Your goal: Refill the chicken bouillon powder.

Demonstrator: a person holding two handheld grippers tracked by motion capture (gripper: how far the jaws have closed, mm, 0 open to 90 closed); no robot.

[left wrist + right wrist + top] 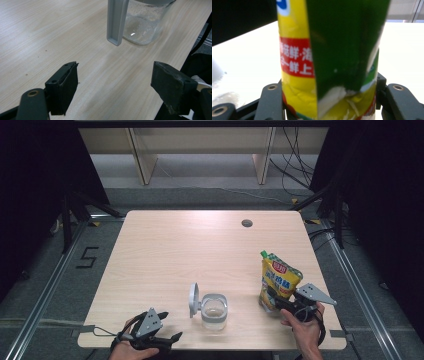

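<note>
High view shows a pale wooden counter (200, 250) with a person's two hands coming in from the near edge, each carrying tongs. The right tongs (278, 302) sit at the base of a yellow and green pouch (278, 281) that stands upright near the right end of the counter, its green spout at the top corner. In the right gripper view the pouch (329, 62) stands between the two black jaws, both sides of it meeting the pads, so the right tongs look closed on the pouch low down, probably because the bottom is the fullest and firmest place to grip a soft bag without tipping it.

A clear jar (214, 311) with a grey rim stands near the front middle of the counter, its grey lid (193, 300) swung open and standing up on the left side, which leaves the mouth free from above and from the right. That suits a pour from the pouch, which is well apart from it to the right.

The left tongs (165, 340) rest low at the front edge, left of the jar. Seen in the left gripper view, the left tongs (113, 85) stand wide with nothing but bare wood between them, aimed toward the jar (145, 22) and its lid (116, 22), likely waiting to steady it
</note>
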